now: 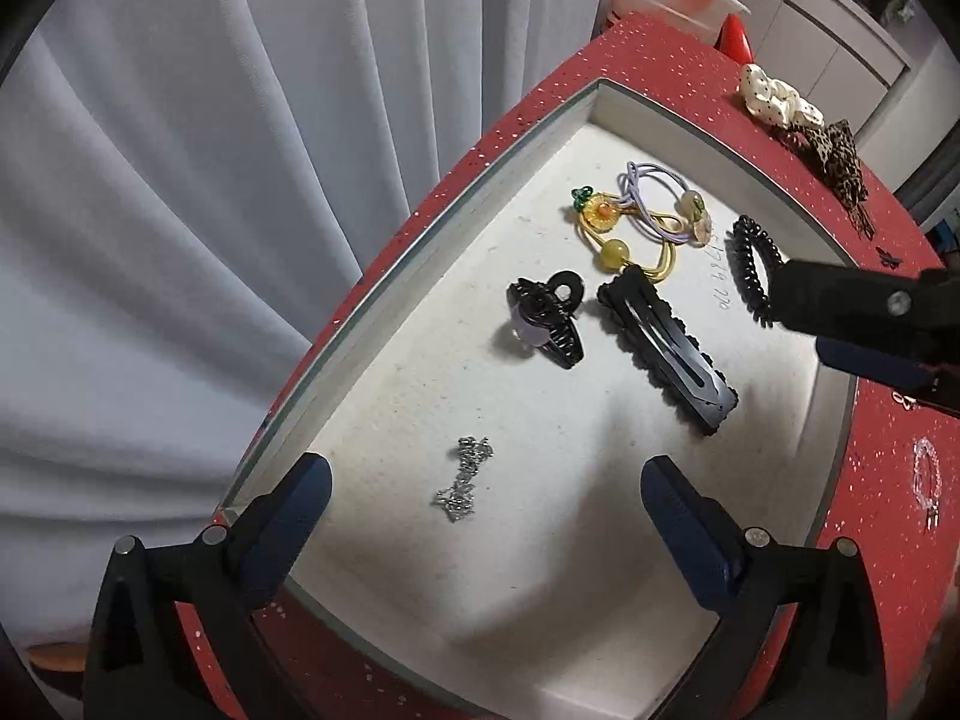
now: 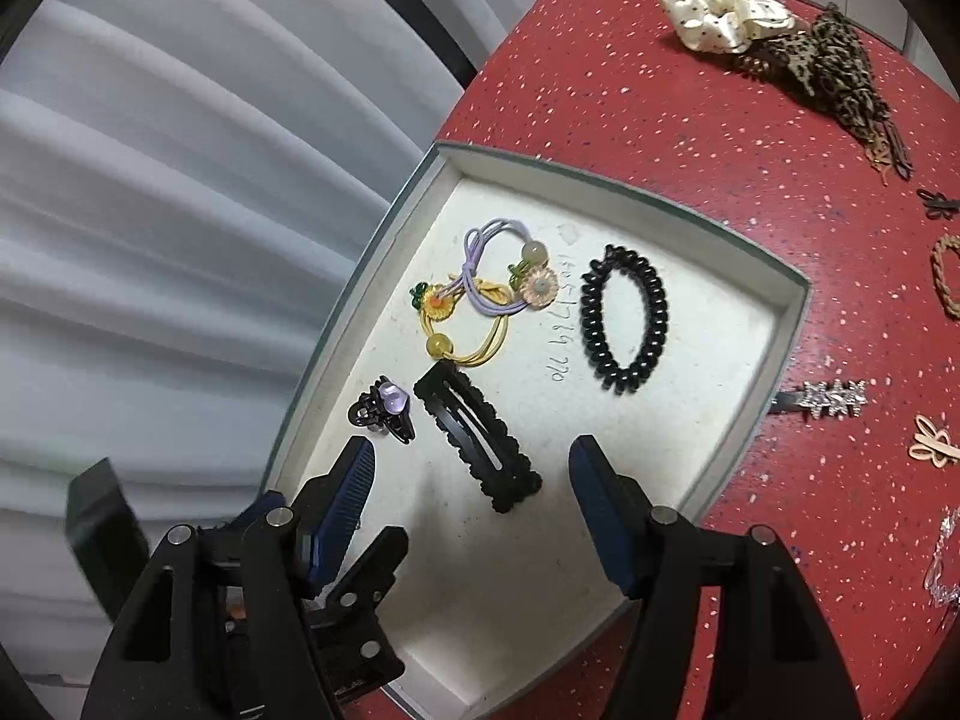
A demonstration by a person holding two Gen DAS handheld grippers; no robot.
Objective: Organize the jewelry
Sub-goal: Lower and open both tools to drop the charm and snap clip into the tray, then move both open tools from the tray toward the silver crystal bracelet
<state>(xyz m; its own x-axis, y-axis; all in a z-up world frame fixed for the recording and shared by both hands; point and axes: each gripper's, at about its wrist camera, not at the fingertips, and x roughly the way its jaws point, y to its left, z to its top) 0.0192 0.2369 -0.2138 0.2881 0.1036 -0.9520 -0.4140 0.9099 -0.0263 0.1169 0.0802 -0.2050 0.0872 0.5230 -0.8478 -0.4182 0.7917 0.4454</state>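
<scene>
A white tray (image 1: 420, 276) sits on the red speckled table (image 1: 660, 66). In it lie a silver chain (image 1: 463, 480), a black snap clip (image 1: 666, 348), a small black claw clip with a purple stone (image 1: 546, 324), flower hair ties (image 1: 642, 216) and a black spiral hair tie (image 2: 624, 318). My left gripper (image 1: 486, 504) is open over the tray, its jaws either side of the chain. My right gripper (image 2: 474, 474) is open above the snap clip (image 2: 480, 444); it also shows in the left wrist view (image 1: 840, 324).
Outside the tray lie a cream dotted scrunchie (image 2: 720, 15), a leopard scrunchie (image 2: 834, 66), a rhinestone clip (image 2: 831, 399), a tan rope tie (image 2: 948, 276), a beige bow clip (image 2: 933, 447) and a clear bead bracelet (image 1: 927, 480). Grey curtain (image 1: 210, 180) hangs left.
</scene>
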